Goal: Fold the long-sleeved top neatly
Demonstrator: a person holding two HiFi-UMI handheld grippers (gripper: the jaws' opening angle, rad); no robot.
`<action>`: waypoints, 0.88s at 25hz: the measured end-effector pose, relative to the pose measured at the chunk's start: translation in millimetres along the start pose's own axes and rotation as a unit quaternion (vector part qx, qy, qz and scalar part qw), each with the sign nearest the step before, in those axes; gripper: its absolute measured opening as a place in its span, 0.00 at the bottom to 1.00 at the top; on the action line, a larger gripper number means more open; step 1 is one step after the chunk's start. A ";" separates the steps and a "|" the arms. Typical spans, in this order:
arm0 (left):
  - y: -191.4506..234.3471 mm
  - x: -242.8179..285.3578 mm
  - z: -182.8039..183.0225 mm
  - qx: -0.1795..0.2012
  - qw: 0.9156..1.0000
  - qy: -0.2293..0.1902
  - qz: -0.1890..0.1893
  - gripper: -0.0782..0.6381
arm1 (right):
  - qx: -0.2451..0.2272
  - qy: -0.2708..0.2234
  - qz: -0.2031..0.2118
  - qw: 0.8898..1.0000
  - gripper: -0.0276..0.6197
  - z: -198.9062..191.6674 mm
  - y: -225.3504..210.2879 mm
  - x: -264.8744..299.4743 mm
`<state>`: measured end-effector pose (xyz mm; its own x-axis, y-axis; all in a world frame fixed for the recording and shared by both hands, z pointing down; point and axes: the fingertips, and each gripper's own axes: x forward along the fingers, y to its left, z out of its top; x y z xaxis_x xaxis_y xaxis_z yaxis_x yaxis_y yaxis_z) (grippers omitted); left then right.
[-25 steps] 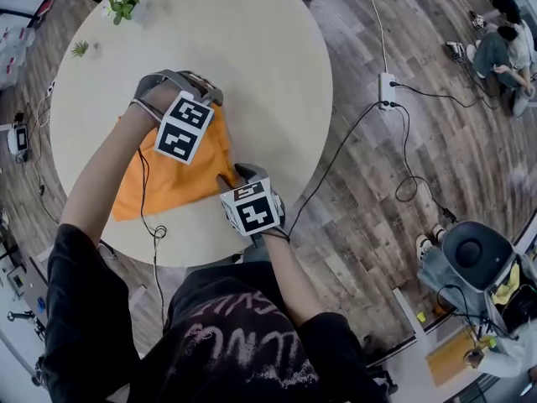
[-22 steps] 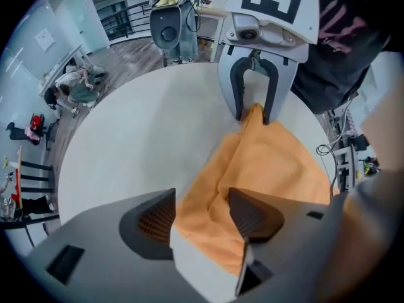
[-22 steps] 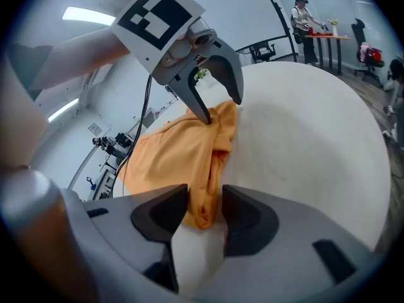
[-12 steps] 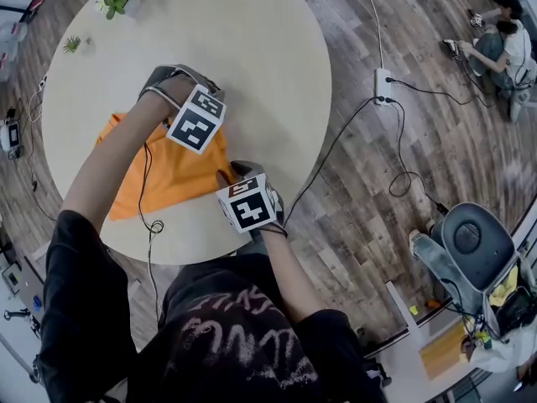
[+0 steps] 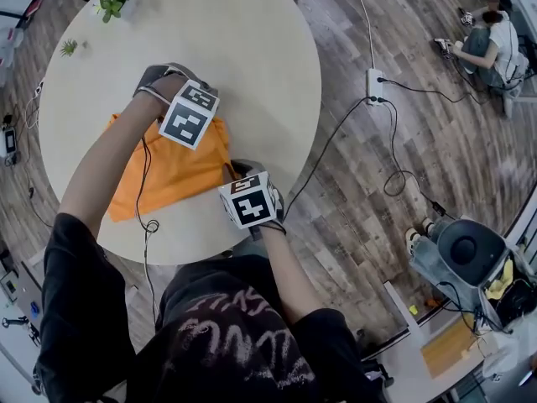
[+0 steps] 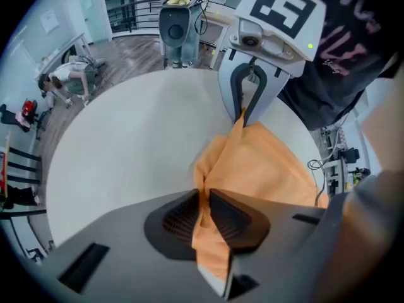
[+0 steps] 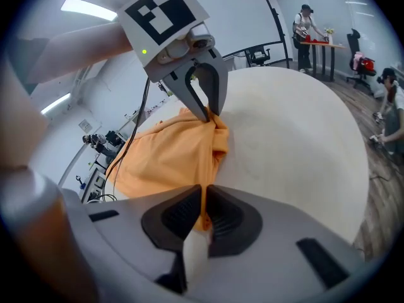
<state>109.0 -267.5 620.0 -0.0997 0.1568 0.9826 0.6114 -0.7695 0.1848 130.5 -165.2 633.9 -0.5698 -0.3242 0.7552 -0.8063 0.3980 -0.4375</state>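
Note:
An orange long-sleeved top (image 5: 164, 179) lies partly folded on the round pale table (image 5: 252, 49). My left gripper (image 5: 210, 128) points steeply down at the top's far right corner. Its jaws have just been closing and now pinch a ridge of orange cloth (image 6: 208, 232). My right gripper (image 5: 230, 175) is at the near right corner. Its jaws have also just been closing, and orange fabric (image 7: 170, 156) is caught between them. Each gripper view shows the other gripper (image 6: 245, 115) (image 7: 207, 115) across the cloth's edge, its tips on the fabric. The fingertips are hidden under the marker cubes in the head view.
Two small potted plants (image 5: 112, 1) (image 5: 69, 47) stand at the table's far left. A cable (image 5: 144, 217) trails from my left arm across the top. On the wooden floor to the right are a power strip (image 5: 372, 82), loose cables, a chair (image 5: 466, 254) and seated people (image 5: 487, 36).
The left gripper has tilted a little over the top's far right corner. Both hands have stayed at the cloth's right edge.

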 end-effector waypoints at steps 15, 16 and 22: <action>55.0 -23.6 86.7 0.041 0.994 -0.049 0.085 0.16 | 0.017 -0.023 -0.099 0.995 0.09 -23.1 -74.7 -74.3; 58.3 -22.1 92.2 0.045 0.994 -0.048 0.082 0.17 | 0.023 -0.023 -0.099 0.995 0.09 -26.1 -79.0 -77.0; 66.9 -12.2 117.0 0.075 0.994 -0.044 0.059 0.30 | 0.038 -0.022 -0.116 0.992 0.09 -40.5 -91.2 -89.9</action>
<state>242.9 -248.5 618.1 0.0455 0.1293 0.9906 0.7255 -0.6859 0.0563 261.7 -137.6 625.8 -0.3732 -0.4362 0.8188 -0.9249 0.2436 -0.2918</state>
